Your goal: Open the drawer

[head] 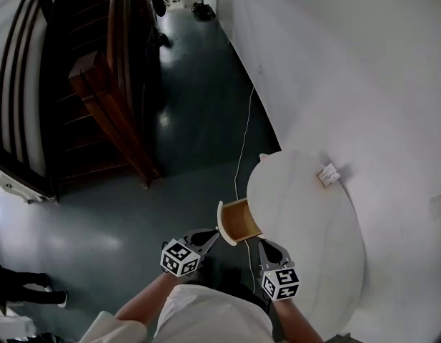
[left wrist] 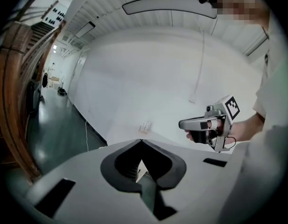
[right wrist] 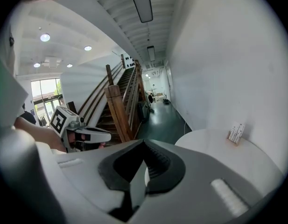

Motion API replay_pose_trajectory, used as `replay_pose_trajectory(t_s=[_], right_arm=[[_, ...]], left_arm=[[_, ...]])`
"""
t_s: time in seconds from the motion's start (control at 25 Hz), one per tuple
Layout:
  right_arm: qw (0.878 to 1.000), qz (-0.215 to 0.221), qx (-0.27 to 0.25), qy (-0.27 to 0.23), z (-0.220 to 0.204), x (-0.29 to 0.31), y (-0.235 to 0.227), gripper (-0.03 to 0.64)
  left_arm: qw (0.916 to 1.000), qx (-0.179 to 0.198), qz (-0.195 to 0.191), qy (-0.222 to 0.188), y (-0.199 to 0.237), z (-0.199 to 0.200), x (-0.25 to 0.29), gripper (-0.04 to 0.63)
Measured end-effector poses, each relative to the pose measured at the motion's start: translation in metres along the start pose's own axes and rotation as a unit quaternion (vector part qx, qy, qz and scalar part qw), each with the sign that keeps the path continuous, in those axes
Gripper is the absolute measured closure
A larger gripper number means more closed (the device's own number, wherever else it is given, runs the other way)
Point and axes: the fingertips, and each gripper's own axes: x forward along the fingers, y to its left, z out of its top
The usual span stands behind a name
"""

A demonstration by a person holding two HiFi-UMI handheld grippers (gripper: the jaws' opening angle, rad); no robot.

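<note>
The small wooden drawer (head: 239,220) stood pulled out from the near-left edge of the round white table (head: 313,213), so the opening looked done. The left gripper (head: 214,236) and right gripper (head: 263,243) hung just beside it with jaws closed on nothing, probably because no pull remained.

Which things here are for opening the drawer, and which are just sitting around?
For the job: the drawer, standing open in the round white table; the left gripper and the right gripper, both shut and empty.
Just lying about: the small card stand; the white cable; the wooden staircase.
</note>
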Motion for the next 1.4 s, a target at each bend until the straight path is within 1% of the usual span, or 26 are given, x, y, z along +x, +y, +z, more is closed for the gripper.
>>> replay_pose_trajectory(t_s=[0.16, 0.32, 0.48, 0.64, 0.76, 0.96, 1.2, 1.4], right_arm=[[1.000, -0.004, 0.001, -0.022, 0.018, -0.024, -0.008, 0.606], [0.999, -0.014, 0.005, -0.048, 0.036, -0.044, -0.016, 0.606], [0.997, -0.032, 0.003, -0.074, 0.055, -0.065, -0.022, 0.606], [0.994, -0.044, -0.001, -0.097, 0.070, -0.078, -0.028, 0.606], [0.993, -0.047, -0.012, -0.106, 0.075, -0.085, -0.029, 0.606], [0.991, -0.048, -0.027, -0.123, 0.085, -0.093, -0.027, 0.606], [0.990, -0.051, -0.023, -0.129, 0.087, -0.096, -0.027, 0.606], [0.990, -0.050, -0.030, -0.129, 0.091, -0.097, -0.023, 0.606]], left_arm=[[0.9997, 0.007, 0.006, -0.021, -0.021, 0.024, -0.011, 0.589], [0.9991, 0.008, -0.001, -0.042, -0.038, 0.044, -0.017, 0.589], [0.9986, 0.009, -0.013, -0.051, -0.052, 0.058, -0.025, 0.589], [0.9974, 0.022, -0.009, -0.068, -0.057, 0.077, -0.031, 0.589], [0.9960, 0.035, -0.003, -0.082, -0.061, 0.090, -0.036, 0.589], [0.9943, 0.050, -0.005, -0.094, -0.066, 0.102, -0.037, 0.589], [0.9936, 0.053, -0.005, -0.100, -0.069, 0.106, -0.040, 0.589], [0.9929, 0.058, -0.002, -0.104, -0.068, 0.113, -0.045, 0.589]])
